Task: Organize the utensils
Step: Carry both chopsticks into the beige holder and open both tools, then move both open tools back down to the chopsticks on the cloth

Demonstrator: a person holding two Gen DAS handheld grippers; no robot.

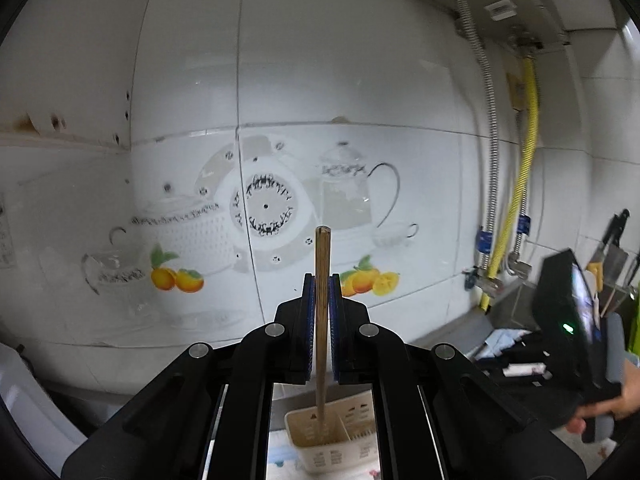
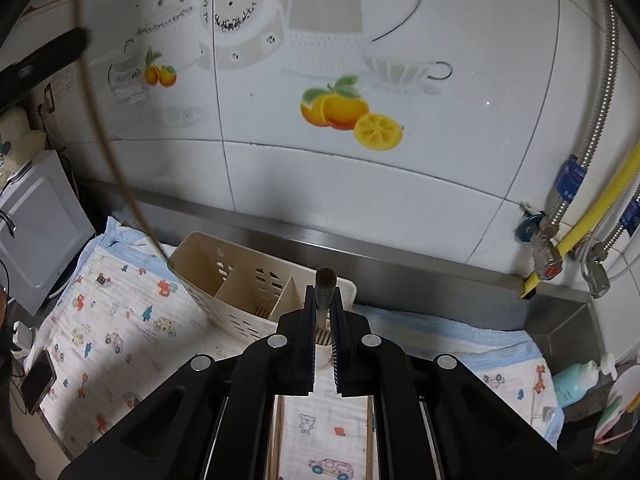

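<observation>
My left gripper [image 1: 322,280] is shut on a wooden chopstick [image 1: 322,264] held upright; its lower end reaches into the left compartment of the cream utensil holder [image 1: 332,436] below. In the right wrist view the same chopstick [image 2: 116,168] slants down to the holder's [image 2: 224,280] left corner. My right gripper [image 2: 323,294] is shut on a dark metal utensil handle [image 2: 325,284], just above the holder's right compartment. The holder has three compartments and lies on a cartoon-print cloth [image 2: 120,328].
Tiled wall with fruit and teapot decals [image 2: 344,108] stands close behind. Pipes and valves [image 2: 552,240] are at the right. A white appliance [image 2: 36,224] and a phone [image 2: 38,384] sit left. A bottle [image 2: 576,380] stands at the right edge.
</observation>
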